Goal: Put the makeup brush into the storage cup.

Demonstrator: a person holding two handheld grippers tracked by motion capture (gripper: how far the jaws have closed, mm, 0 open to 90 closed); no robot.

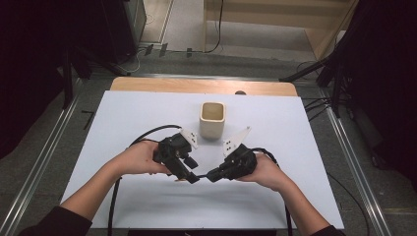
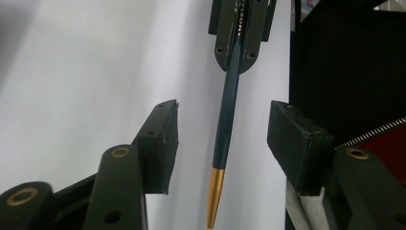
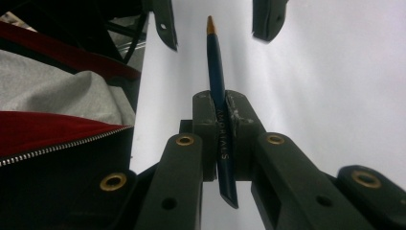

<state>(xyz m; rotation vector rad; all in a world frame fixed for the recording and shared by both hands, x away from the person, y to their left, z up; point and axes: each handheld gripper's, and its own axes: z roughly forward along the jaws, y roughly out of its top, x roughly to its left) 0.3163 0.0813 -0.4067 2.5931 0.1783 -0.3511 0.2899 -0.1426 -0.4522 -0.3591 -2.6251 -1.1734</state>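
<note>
Right tongs [image 3: 225, 139] clamp a blue pen [image 3: 218, 76], lettering unreadable; left tongs [image 2: 222, 139] gape around it.

A table [image 1: 123, 123] with a white top is carrying one thing: a cream, square cup [image 1: 212, 119] is standing upright on it, near the far edge. A strip of wood [image 1: 147, 84] is showing along that far edge.
</note>
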